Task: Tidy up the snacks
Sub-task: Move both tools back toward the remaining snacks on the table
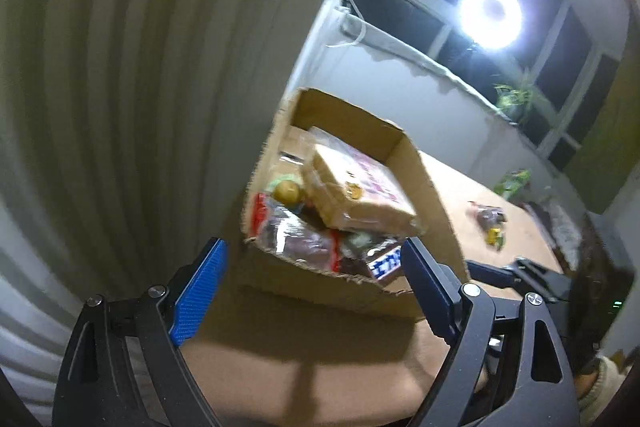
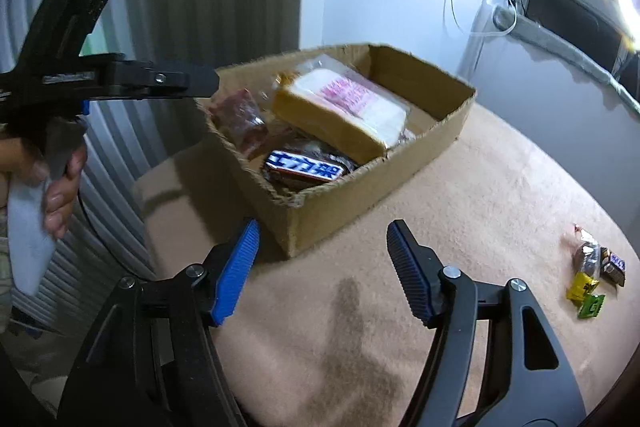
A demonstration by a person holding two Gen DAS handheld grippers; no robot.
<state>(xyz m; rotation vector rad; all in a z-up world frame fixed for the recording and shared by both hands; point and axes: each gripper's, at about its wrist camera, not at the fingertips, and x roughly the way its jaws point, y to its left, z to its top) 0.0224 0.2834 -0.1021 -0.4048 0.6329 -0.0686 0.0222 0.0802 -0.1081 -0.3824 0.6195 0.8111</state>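
Observation:
A low cardboard box (image 2: pixel 360 183) stands on the tan table and holds a wrapped bread loaf (image 2: pixel 340 107), a blue-and-white candy bar (image 2: pixel 306 167) and red-wrapped snacks (image 2: pixel 240 119). The box also shows in the left wrist view (image 1: pixel 320 291), with the loaf (image 1: pixel 356 195) on top. My left gripper (image 1: pixel 312 267) is open and empty, just short of the box's near wall. My right gripper (image 2: pixel 322 247) is open and empty, in front of the box's near corner. A small pile of wrapped candies (image 2: pixel 592 275) lies on the table to the right.
The tan table cloth (image 2: pixel 460 227) runs to the right of the box. Grey pleated curtains (image 1: pixel 120 87) hang at the left. A window with a bright ring light (image 1: pixel 490 15) is behind. A green packet (image 1: pixel 514 181) lies at the table's far edge.

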